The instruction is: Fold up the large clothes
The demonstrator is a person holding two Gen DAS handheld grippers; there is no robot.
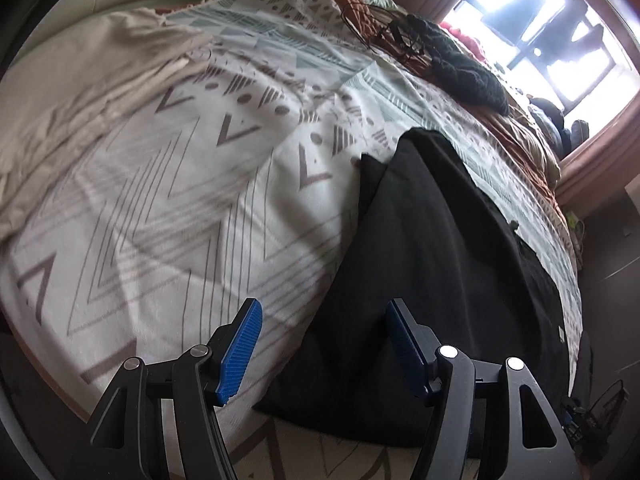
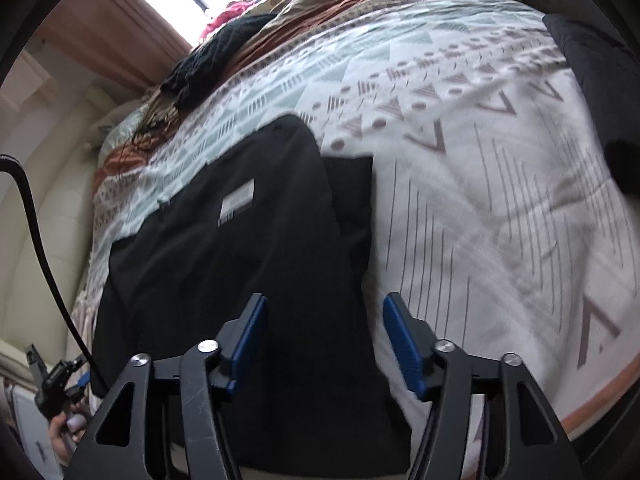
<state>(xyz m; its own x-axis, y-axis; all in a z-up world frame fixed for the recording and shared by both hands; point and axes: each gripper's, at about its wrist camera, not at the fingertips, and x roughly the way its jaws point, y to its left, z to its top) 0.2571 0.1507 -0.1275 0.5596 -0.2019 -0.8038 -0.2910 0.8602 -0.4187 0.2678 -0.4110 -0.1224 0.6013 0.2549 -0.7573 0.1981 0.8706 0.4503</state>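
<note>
A black garment (image 1: 432, 264) lies folded in layers on the patterned bedspread (image 1: 168, 208). In the right wrist view the garment (image 2: 224, 264) shows a white label (image 2: 238, 202) on its top layer. My left gripper (image 1: 322, 316) is open and empty, hovering over the garment's near left edge. My right gripper (image 2: 324, 312) is open and empty, above the garment's near right part. The left gripper (image 2: 56, 384), held in a hand, shows at the lower left of the right wrist view.
A beige cloth (image 1: 80, 92) lies at the bed's left. A dark knit item (image 1: 460, 64) and an orange blanket (image 1: 520, 136) sit at the far side near the window (image 1: 552, 28). A black cable (image 2: 36, 224) hangs at left. A dark cushion (image 2: 592, 52) is at far right.
</note>
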